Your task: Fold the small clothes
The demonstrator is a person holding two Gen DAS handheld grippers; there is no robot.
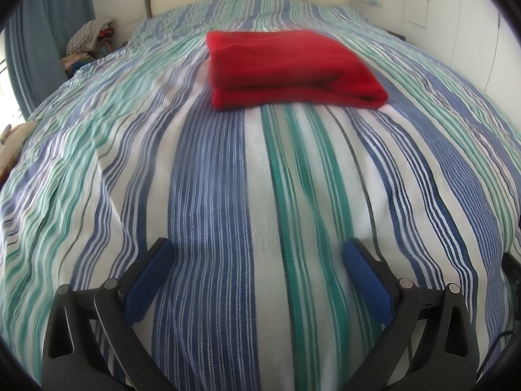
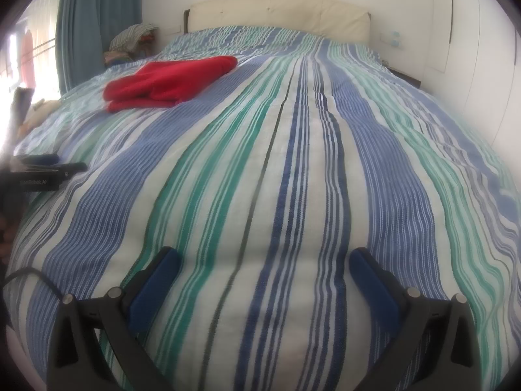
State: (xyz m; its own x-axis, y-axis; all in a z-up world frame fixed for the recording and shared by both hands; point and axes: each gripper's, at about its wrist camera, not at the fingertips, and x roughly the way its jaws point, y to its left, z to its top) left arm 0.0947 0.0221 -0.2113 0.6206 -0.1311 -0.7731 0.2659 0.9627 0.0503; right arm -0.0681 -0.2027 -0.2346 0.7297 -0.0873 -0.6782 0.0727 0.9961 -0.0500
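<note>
Bed (image 1: 228, 179): fills both views. Striped cover in blue, green and white, lightly rumpled toward its left side, smooth near the foot. Pale padded headboard (image 2: 280, 13) at the far end against a white wall.

Curtain (image 2: 97, 16): blue, hanging at the left beside a bright window.

Heap of mixed cloth (image 1: 89, 37): piled off the bed's far left corner, by the curtain. Whether it holds more items to fold cannot be told.

Red garment (image 1: 289, 68): the task's thing. Lies on the cover in the far half of the bed, left of centre in the right wrist view. Folded into a thick rectangular stack, fold edge facing the left camera; one end looks slightly bunched from the right-hand side. Touched by neither tool.

Left gripper (image 1: 259, 260): low over the cover near the foot, jaws spread wide, nothing between the blue pads (image 1: 149, 280). Red garment straight ahead, well apart.

Right gripper (image 2: 265, 268): likewise low near the foot, jaws wide, empty. Its view also catches the left tool's body at the left edge.

Step in hand, by judgement: folding of this piece appears finished or nearly so; both tools stand clear of it.

Next move, by judgement: either a reach forward to square the bunched end, needing both sets of jaws to close on the edges, or fetching a fresh item.
</note>
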